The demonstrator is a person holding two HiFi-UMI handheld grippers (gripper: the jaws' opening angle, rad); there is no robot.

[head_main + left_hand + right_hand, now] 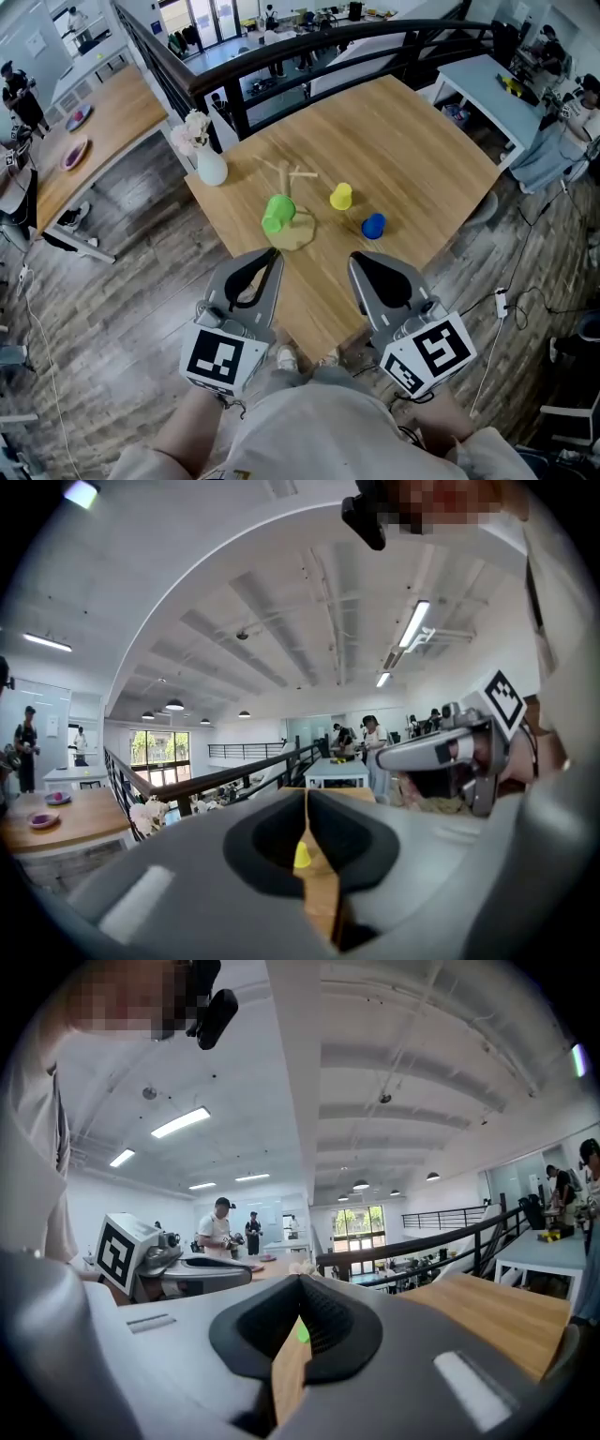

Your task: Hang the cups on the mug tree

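A wooden mug tree (pixel 291 178) stands on a round base near the middle of the wooden table (pixel 412 159). A green cup (pixel 277 214) is up against the tree above its base; whether it hangs on a peg I cannot tell. To the right, a yellow cup (pixel 341 196) and a blue cup (pixel 373 225) stand on the table. My left gripper (pixel 273 251) and right gripper (pixel 355 258) hover side by side over the table's near edge, both shut and empty. Beyond the closed left jaws shows the yellow cup (pixel 302 856); beyond the right jaws, the green cup (pixel 301 1333).
A white vase with flowers (pixel 208 165) stands at the table's left corner. A black railing (pixel 309 56) runs behind the table. Another wooden table (pixel 89 141) with plates is at the left, and a pale one (pixel 506 98) at the right. People are in the background.
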